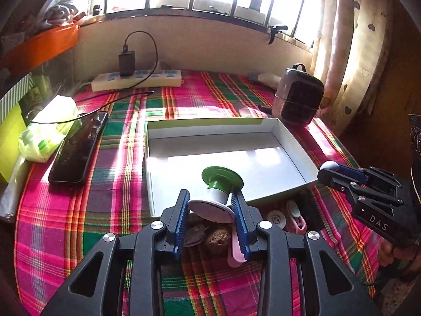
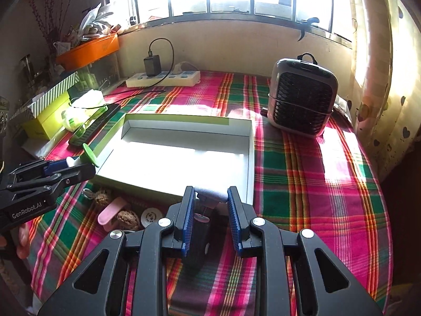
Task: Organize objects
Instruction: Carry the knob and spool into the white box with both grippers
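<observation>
Plaid cloth point(image 1: 79, 210), woven in pink, green and orange bands, covers the surface in the left wrist view. Left claw point(image 1: 210, 205), black frame with ribbed blue pads, is clamped on a spool-shaped plastic piece point(image 1: 215, 194): white waist and white disc near the camera, green flange at the far end. The spool hangs at the near edge of a shallow rectangular cardboard tray point(image 1: 294, 144), white inside, green outside. Below the claw, on the cloth just beside the tray's near wall, lie a rough brown woven ball point(image 1: 217, 239), a round white perforated disc point(image 1: 276, 218) and a smooth pink clip point(image 1: 298, 225). A glossy black phone point(image 1: 79, 147) lies left of the tray. Right claw point(image 1: 329, 172) enters from the right, holding a small pale rounded item.

Right wrist view: right claw point(image 2: 210, 200) is closed on a pale handled object point(image 2: 211, 194) whose lower part is hidden in shadow; its kind cannot be told. It sits over the tray's point(image 2: 251, 158) near right corner. A rounded grey fan point(image 2: 302, 94) with a black mesh grille stands behind the tray. Left claw point(image 2: 79, 166) shows at the left edge, gripping the spool point(image 2: 88, 155).
</observation>
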`<action>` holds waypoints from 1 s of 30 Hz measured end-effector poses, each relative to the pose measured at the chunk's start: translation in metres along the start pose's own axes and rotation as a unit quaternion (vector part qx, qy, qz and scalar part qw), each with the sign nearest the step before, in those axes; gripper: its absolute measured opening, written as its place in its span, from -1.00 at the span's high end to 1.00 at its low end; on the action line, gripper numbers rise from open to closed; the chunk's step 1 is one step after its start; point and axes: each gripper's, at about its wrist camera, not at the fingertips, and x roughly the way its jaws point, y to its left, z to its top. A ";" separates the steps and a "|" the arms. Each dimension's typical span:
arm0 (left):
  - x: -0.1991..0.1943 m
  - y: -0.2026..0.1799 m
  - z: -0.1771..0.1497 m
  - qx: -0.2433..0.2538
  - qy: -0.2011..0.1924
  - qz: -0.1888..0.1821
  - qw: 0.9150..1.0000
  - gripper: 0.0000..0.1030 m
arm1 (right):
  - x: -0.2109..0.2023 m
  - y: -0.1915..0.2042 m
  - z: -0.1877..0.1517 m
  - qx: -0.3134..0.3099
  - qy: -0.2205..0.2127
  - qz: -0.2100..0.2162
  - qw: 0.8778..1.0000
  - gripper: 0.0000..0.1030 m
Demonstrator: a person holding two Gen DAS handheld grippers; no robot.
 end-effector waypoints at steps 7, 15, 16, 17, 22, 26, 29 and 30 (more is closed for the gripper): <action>0.023 0.008 0.021 -0.005 0.004 0.008 1.000 0.41 | 0.026 0.005 0.028 -0.014 0.011 0.011 1.000 0.50; 0.051 0.011 0.043 0.001 0.017 0.014 1.000 0.41 | 0.067 0.004 0.048 -0.011 0.035 0.016 0.999 0.50; 0.055 0.011 0.044 0.002 0.019 0.012 1.000 0.41 | 0.072 0.004 0.050 -0.011 0.037 0.016 0.999 0.49; 0.059 0.012 0.046 0.002 0.021 0.013 1.000 0.41 | 0.076 0.005 0.051 -0.012 0.039 0.016 0.999 0.49; 0.077 0.017 0.053 0.001 0.031 0.020 0.999 0.41 | 0.094 0.007 0.060 -0.016 0.050 0.017 0.998 0.49; 0.089 0.019 0.056 0.001 0.039 0.025 0.999 0.41 | 0.110 0.005 0.066 -0.013 0.062 0.012 0.998 0.49; 0.095 0.020 0.058 0.005 0.042 0.027 0.999 0.41 | 0.119 0.005 0.069 -0.013 0.070 0.011 0.997 0.49; 0.097 0.021 0.058 0.003 0.044 0.029 0.999 0.41 | 0.121 0.005 0.070 -0.013 0.072 0.011 0.997 0.49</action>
